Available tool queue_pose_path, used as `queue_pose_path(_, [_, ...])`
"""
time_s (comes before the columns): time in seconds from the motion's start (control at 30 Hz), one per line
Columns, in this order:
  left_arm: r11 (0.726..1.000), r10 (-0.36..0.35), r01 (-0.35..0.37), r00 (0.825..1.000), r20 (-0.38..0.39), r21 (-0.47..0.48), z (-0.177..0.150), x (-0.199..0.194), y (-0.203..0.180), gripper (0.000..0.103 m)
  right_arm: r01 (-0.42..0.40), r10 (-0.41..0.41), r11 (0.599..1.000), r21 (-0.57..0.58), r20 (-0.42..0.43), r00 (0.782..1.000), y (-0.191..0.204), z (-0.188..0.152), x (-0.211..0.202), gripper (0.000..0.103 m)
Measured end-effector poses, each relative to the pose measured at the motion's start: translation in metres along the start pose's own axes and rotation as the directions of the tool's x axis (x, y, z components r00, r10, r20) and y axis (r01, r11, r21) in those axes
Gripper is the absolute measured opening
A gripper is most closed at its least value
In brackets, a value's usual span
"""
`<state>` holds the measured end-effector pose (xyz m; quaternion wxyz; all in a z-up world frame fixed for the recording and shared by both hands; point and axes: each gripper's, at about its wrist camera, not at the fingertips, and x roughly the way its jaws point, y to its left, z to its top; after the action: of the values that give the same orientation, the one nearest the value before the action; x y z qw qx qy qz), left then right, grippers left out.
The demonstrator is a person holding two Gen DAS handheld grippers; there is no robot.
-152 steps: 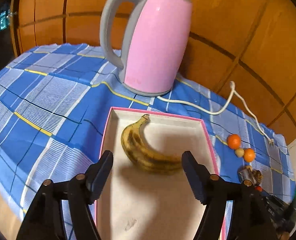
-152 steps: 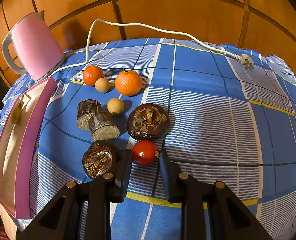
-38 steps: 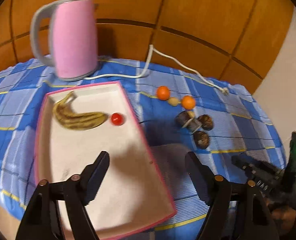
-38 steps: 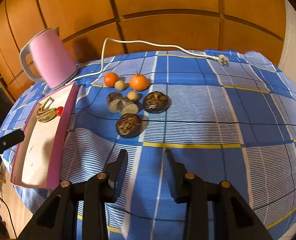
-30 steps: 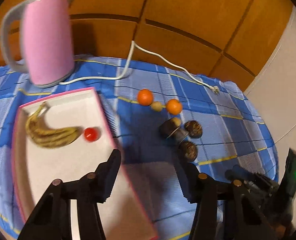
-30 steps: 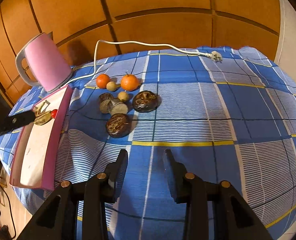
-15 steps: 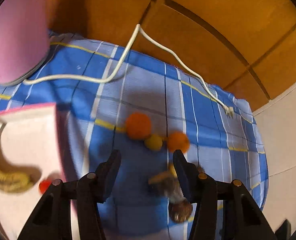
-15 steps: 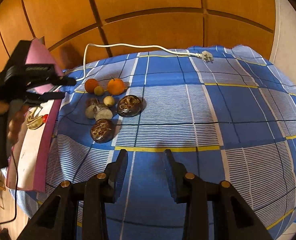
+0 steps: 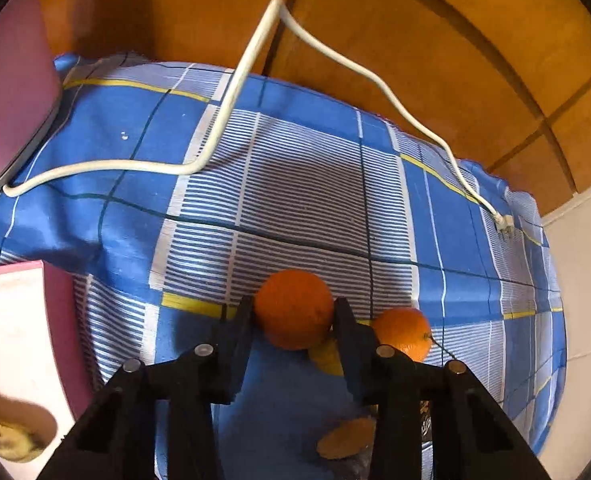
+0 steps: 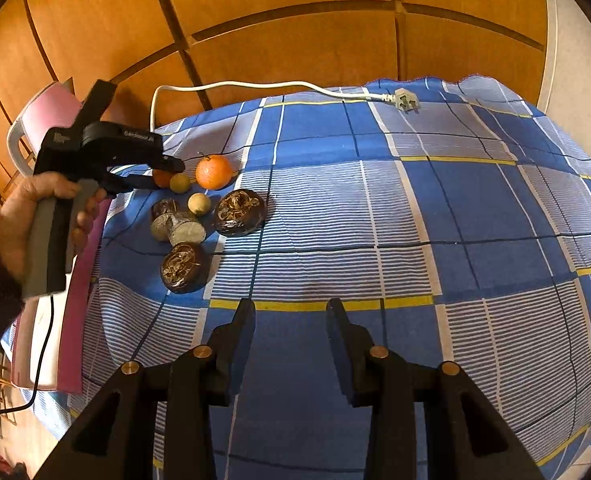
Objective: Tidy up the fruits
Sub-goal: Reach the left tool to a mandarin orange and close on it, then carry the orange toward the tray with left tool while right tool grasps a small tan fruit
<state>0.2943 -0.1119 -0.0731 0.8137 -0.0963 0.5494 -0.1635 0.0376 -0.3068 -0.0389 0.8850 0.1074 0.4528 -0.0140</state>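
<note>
Left claw (image 9: 294, 312) has just been closing, pads now against both sides of the orange (image 9: 293, 309), far left of the fruit cluster on the blue checked cloth (image 9: 303, 184); judged: grip at the widest part, lift straight up clear of the small yellow fruit (image 9: 327, 356) touching it, then carry left to the pink tray (image 9: 57, 320); right claw (image 10: 290, 320) narrow, empty, over bare cloth; small print on the left claw's body, unreadable.

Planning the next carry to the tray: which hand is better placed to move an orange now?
Left: its tool has just closed on the orange beside the tray. The right tool hangs over bare cloth, holding nothing.
</note>
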Motion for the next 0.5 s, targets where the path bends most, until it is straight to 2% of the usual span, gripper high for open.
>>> queue_pose_path(0.13, [0.999, -0.032, 0.032, 0.999, 0.029, 0.002, -0.010, -0.014, 0.008, 0.039, 0.003, -0.003, 1.000, 0.005, -0.002, 1.000, 0.000, 0.001, 0.002, 0.037])
queue_pose_path(0.27, [0.997, -0.067, 0.064, 0.993, 0.095, 0.031, -0.030, -0.048, 0.012, 0.039, 0.006, -0.006, 1.000, 0.002, 0.001, 1.000, 0.002, 0.004, 0.002, 0.037])
queue_pose_path(0.5, [0.989, -0.056, 0.026, 0.978, 0.201, 0.148, -0.090, -0.101, 0.002, 0.039, -0.005, 0.005, 1.000, -0.004, 0.000, 1.000, 0.011, 0.010, 0.006, 0.037])
